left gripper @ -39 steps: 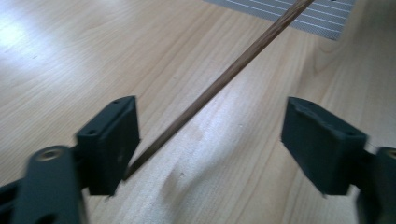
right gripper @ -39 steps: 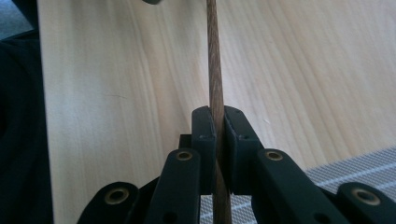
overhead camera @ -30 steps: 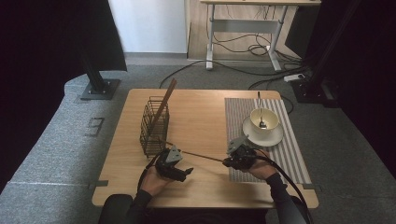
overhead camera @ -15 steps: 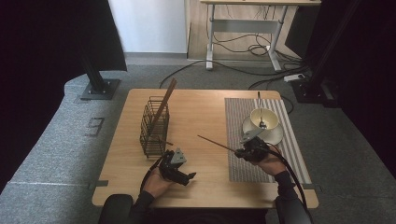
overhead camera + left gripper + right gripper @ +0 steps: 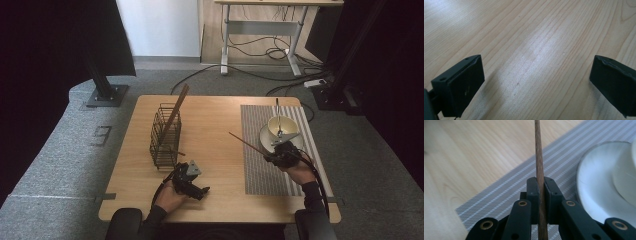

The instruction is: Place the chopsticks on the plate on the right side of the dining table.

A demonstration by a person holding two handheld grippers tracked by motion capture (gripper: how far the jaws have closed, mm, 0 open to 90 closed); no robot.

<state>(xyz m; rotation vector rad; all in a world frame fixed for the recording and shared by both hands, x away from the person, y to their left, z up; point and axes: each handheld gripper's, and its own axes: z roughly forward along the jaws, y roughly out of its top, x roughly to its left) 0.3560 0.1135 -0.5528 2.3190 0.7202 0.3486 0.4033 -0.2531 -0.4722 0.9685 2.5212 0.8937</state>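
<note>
My right gripper (image 5: 275, 155) hovers over the striped placemat (image 5: 260, 170), just in front of the white plate (image 5: 265, 136). It is shut on a thin brown wooden stick (image 5: 247, 142) that points up and to the left. In the right gripper view the stick (image 5: 538, 155) runs straight up between the closed jaws of the right gripper (image 5: 541, 187). My left gripper (image 5: 201, 190) rests low at the table's front. Its jaws have just been opening and stand wide apart. In the left gripper view, the left gripper (image 5: 536, 82) has bare wood between its jaws.
A black wire basket (image 5: 165, 135) stands left of centre with a long wooden stick (image 5: 176, 111) leaning in it. A white bowl (image 5: 282, 126) with a spoon sits on the plate (image 5: 594, 185). The wooden table (image 5: 215, 120) has bare room in the middle.
My right gripper has carried the stick to the right, from the table's middle onto the placemat near the plate. The left hand has stayed in place.
</note>
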